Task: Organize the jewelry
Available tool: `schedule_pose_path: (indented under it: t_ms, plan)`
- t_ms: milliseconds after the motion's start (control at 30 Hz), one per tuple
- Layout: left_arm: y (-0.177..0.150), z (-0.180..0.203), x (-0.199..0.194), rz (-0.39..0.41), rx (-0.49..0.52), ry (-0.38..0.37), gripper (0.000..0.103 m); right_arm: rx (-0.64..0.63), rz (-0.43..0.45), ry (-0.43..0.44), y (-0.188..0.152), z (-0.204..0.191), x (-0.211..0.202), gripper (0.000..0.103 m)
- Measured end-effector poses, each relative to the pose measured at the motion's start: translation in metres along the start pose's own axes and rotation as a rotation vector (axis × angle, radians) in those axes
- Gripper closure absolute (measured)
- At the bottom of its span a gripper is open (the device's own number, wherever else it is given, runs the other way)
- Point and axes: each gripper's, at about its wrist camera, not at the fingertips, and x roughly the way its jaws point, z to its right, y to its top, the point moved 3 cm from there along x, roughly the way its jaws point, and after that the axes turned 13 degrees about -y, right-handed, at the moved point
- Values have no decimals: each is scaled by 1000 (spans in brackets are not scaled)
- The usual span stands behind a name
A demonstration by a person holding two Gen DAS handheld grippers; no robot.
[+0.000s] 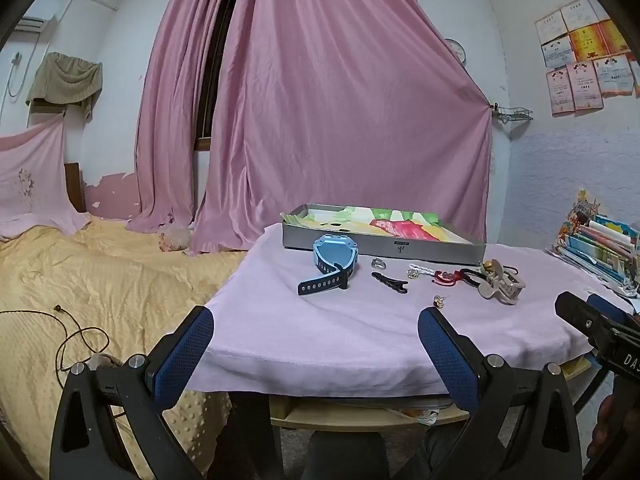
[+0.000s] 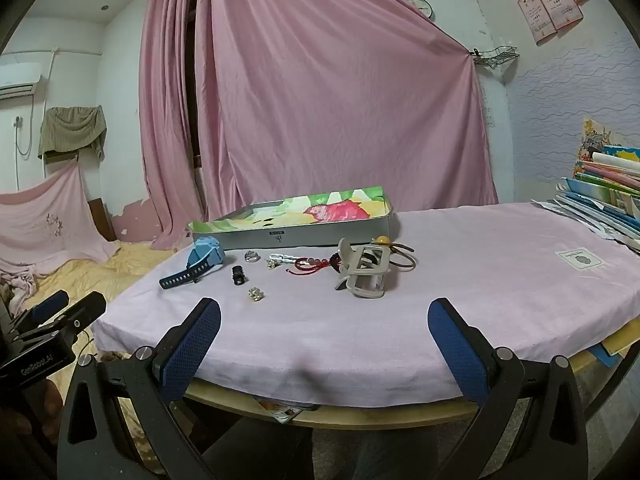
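On the left, a bed with a yellow blanket (image 1: 100, 280) sits beside the surface (image 1: 360, 328), which is draped in a pale pink cloth. The left gripper (image 1: 316, 344) hovers at the near edge, jaws spread wide with nothing between them. Across the cloth lie a blue watch (image 1: 334, 256), a ring (image 1: 378, 264), a black hair clip (image 1: 390, 282), a small earring (image 1: 439, 301), a red bead bracelet (image 1: 446, 277) and a beige claw clip (image 1: 500, 286), all in front of an open metal tin (image 1: 380, 246). The right gripper (image 2: 324, 334) also hangs open and empty. Stacked books (image 2: 604, 188) stand far right.
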Motion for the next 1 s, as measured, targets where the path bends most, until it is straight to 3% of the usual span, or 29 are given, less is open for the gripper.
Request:
schedule_pose_path:
  t_ms: [1000]
  plan:
    - [-5, 1, -1, -2, -2, -3, 0, 2, -3, -1, -1, 0, 0, 1]
